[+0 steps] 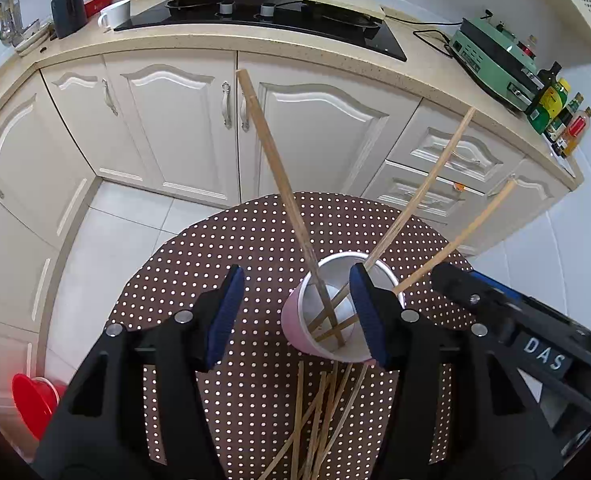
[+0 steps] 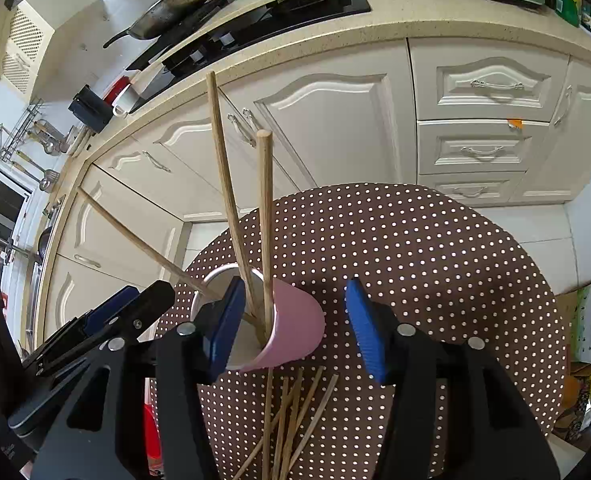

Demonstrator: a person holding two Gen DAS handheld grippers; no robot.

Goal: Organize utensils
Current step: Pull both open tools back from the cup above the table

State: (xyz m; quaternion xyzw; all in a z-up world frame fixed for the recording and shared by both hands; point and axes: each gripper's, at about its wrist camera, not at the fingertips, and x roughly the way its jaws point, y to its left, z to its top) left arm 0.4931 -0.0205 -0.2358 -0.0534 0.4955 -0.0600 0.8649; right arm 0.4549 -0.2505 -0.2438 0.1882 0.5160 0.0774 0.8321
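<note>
a pink paper cup (image 1: 295, 322) with a white inside is standing on a round table covered in a brown cloth with white polka dots (image 1: 255, 248), and it is serving as the holder for wooden chopsticks. three chopsticks (image 1: 279, 168) are already leaning inside the cup, fanning out in different directions above its rim. a loose pile of more chopsticks (image 1: 319, 420) is lying flat on the cloth just in front of the cup, crossing over one another; roughly half a dozen seem to be waiting there, though the exact count is hard to tell. so the sorting is looking partly done, with more sticks left on the table than in the cup. the left gripper (image 1: 295, 316) is hovering over the cup with its blue pads standing apart and nothing clamped between them. the right gripper (image 2: 295, 328) is hanging beside it, also parted and holding nothing, with the cup showing between its pads but not squeezed. beyond the table, cream kitchen cabinets (image 1: 175, 120) and a black glass hob (image 1: 255, 16) are filling the background, and a red basin (image 1: 35, 400) is sitting on the tiled floor.
</note>
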